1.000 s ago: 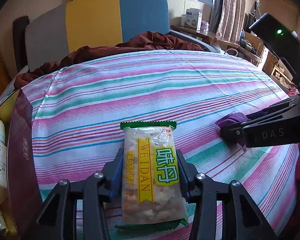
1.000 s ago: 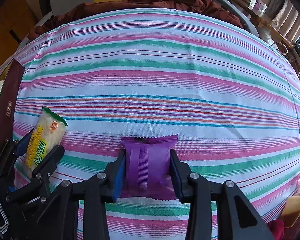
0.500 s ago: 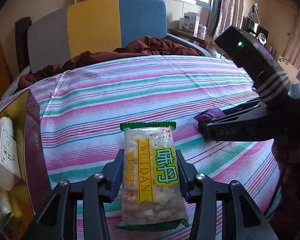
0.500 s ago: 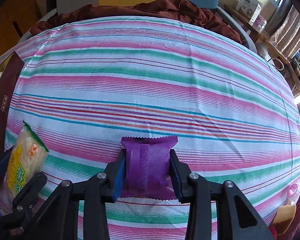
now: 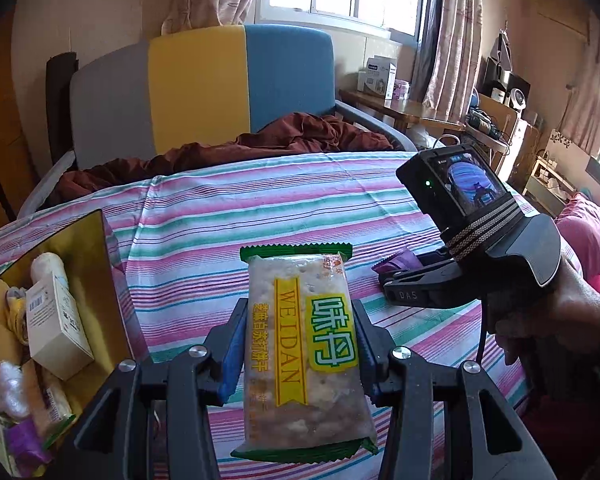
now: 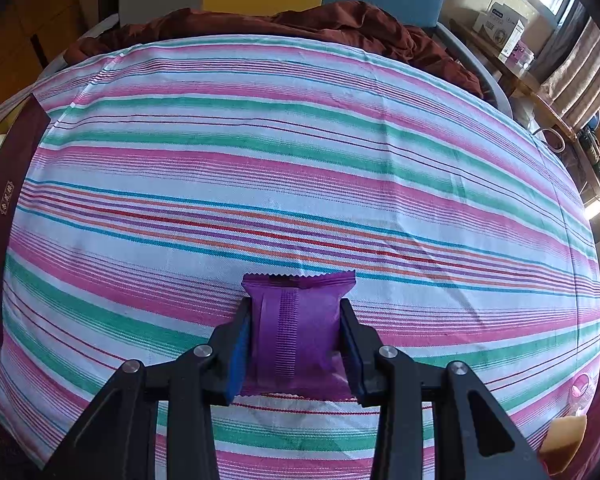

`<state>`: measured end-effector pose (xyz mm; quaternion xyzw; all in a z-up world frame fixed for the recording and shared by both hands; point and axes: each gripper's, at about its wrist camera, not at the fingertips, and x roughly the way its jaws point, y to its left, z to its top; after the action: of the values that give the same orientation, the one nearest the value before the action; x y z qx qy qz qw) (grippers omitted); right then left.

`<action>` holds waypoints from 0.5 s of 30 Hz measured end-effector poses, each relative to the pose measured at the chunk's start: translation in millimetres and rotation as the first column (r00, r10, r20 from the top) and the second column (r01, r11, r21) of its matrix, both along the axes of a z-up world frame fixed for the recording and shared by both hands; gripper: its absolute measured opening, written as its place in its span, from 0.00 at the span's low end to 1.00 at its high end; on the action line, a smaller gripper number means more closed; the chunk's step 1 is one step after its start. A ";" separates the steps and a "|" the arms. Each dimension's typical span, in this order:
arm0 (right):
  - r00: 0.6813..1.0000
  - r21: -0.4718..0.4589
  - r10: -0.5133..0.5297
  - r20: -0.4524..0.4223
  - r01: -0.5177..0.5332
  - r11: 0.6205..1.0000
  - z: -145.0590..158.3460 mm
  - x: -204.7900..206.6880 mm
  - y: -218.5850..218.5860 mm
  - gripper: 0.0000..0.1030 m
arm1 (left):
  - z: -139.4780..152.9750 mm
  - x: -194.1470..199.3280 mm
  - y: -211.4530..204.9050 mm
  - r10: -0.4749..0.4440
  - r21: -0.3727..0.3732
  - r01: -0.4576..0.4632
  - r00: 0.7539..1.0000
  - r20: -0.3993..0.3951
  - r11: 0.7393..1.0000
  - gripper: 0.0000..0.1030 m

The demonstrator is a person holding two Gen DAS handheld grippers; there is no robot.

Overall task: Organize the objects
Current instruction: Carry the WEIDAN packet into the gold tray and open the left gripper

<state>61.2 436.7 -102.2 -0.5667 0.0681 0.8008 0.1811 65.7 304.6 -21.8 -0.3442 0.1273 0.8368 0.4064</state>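
Observation:
My left gripper [image 5: 298, 320] is shut on a clear cracker packet [image 5: 300, 344] with green ends and a yellow label, held above the striped cloth. To its left stands an open box [image 5: 100, 264] with a gold inside, holding a white carton [image 5: 56, 328] and several snacks. My right gripper [image 6: 296, 320] is shut on a small purple snack packet [image 6: 296, 328] just over the cloth. In the left wrist view the right gripper [image 5: 384, 276] reaches in from the right with a hand [image 5: 548, 320] on its grip, the purple packet [image 5: 400, 262] at its tip.
A pink, green and white striped cloth [image 6: 300, 160] covers the surface. A dark red blanket [image 5: 260, 144] and a grey, yellow and blue chair [image 5: 204, 84] lie behind it. The box's maroon wall [image 6: 4, 208] shows at the far left. A shelf with boxes [image 5: 380, 76] stands at the right.
My left gripper has risen and drawn back with the cracker packet, bringing the open box into view at left. It has left the right wrist view. The right gripper keeps its purple packet.

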 end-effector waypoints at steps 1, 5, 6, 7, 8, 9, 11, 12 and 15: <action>1.000 0.001 0.001 0.000 -0.001 1.000 0.0 0.0 0.0 0.38 | 1.5 -1.2 -4.0 0.005 0.003 -0.005 1.000 0.003 1.000 0.46; 1.000 0.008 0.004 -0.001 -0.004 1.000 0.1 -1.2 -0.1 0.38 | 6.6 -9.7 -24.4 0.039 0.015 -0.040 0.999 0.010 0.999 0.46; 1.000 0.010 0.005 0.000 -0.005 1.000 0.2 -1.7 -1.5 0.38 | 7.5 -11.8 -29.7 0.049 0.018 -0.049 0.999 0.011 0.999 0.46; 1.000 0.013 0.006 0.000 -0.006 1.000 0.0 -1.7 -1.3 0.38 | 8.1 -14.8 -35.9 0.061 0.018 -0.061 0.998 0.012 0.998 0.46; 1.000 0.016 0.007 0.000 -0.007 1.000 -0.4 -1.4 -0.7 0.38 | 8.4 -18.3 -41.8 0.073 0.019 -0.074 0.997 0.016 0.997 0.46; 1.000 0.020 0.008 0.001 -0.008 1.000 -0.5 -1.6 -1.0 0.38 | 8.9 -22.7 -49.1 0.089 0.025 -0.089 0.996 0.025 0.996 0.46; 1.000 0.026 0.011 0.003 -0.011 1.000 -2.2 -5.2 -2.9 0.38 | 10.1 -32.4 -66.3 0.125 0.036 -0.126 0.991 0.036 0.991 0.46; 1.000 0.029 0.011 0.004 -0.011 1.000 -2.6 -3.6 -7.4 0.38 | 10.7 -38.9 -75.6 0.149 0.038 -0.150 0.988 0.039 0.988 0.46; 1.000 0.033 0.014 0.006 -0.015 0.999 -3.3 -4.0 -7.2 0.38 | 12.5 -64.4 -113.8 0.248 0.058 -0.253 0.965 0.083 0.966 0.46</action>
<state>57.2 429.4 -105.5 -0.5664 0.0503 0.8015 0.1848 1.3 190.8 -9.3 -0.3748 0.0390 0.8717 0.3132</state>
